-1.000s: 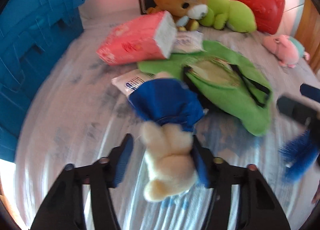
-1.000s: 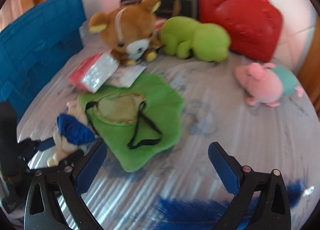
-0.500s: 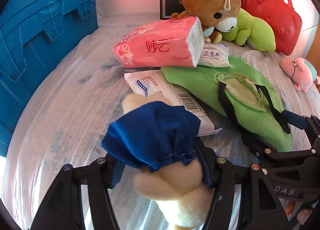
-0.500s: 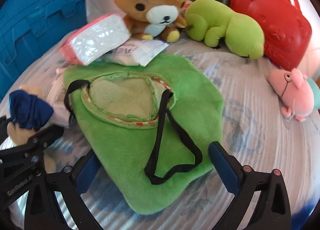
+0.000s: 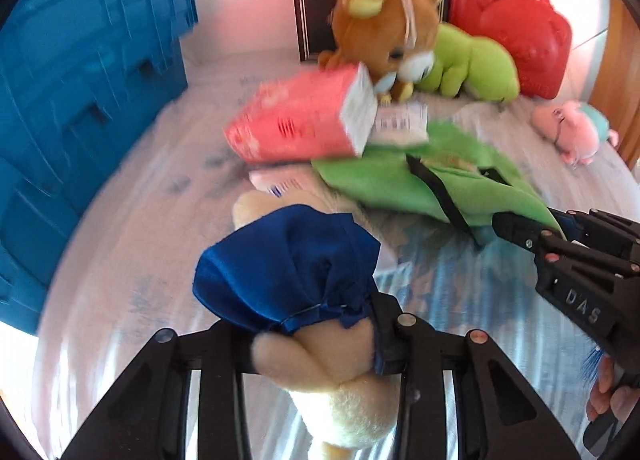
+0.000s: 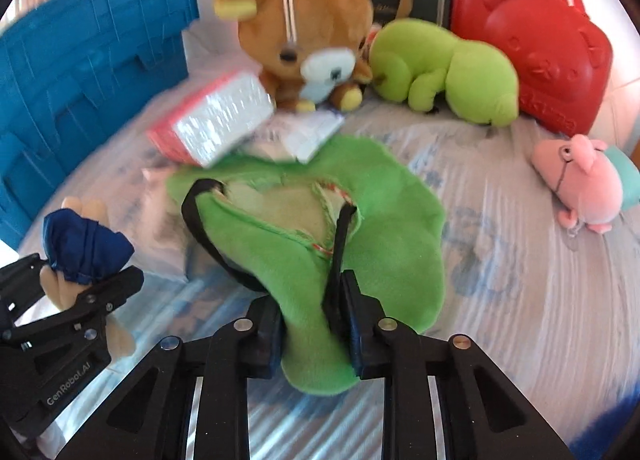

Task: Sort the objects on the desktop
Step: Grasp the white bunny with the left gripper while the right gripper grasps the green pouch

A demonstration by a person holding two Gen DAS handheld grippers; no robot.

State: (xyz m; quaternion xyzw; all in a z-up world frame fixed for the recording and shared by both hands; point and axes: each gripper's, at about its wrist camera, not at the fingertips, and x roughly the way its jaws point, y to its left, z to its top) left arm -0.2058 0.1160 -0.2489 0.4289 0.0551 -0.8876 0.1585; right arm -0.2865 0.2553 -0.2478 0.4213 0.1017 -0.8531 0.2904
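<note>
Black plastic left gripper [image 5: 316, 334] with slotted arms, round silver and reddish screws, blue finger pads, matching right gripper [image 6: 313, 330], pale raised lettering on both, partly blurred

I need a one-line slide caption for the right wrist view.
Right gripper closing on the green plush bag, while the left gripper grips a cream plush toy in blue cloth.
</note>
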